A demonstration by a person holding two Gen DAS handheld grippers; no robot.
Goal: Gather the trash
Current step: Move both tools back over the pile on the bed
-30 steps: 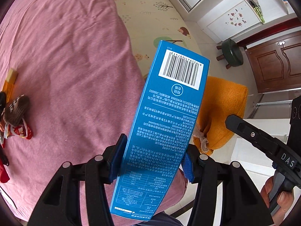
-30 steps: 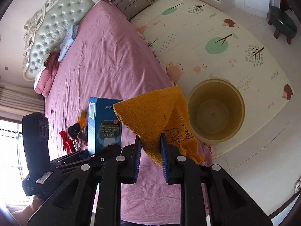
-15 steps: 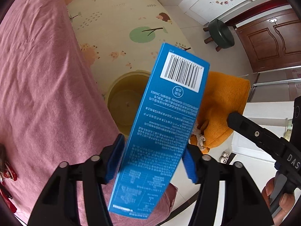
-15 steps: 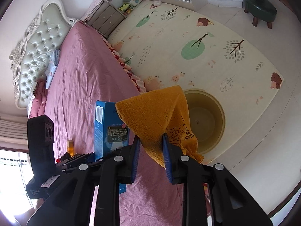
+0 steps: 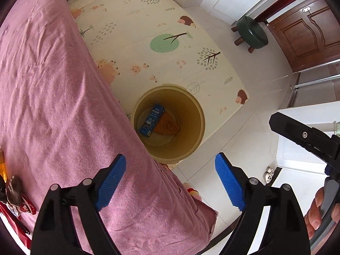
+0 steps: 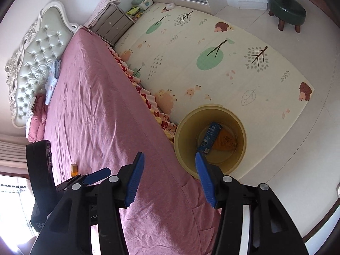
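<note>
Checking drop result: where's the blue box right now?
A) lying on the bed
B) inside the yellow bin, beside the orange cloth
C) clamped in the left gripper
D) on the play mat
B: the blue box lies at the bottom of the yellow bin, beside the orange cloth; nothing sits between the left gripper jaws.

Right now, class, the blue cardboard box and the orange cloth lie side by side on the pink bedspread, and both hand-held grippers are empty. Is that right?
One detail is wrong. The blue cardboard box and the orange cloth lie side by side in the round yellow plastic bin on the floor, not on the pink bedspread. Both wrist views show this. Both hand-held grippers, left and right, are indeed empty.
</note>
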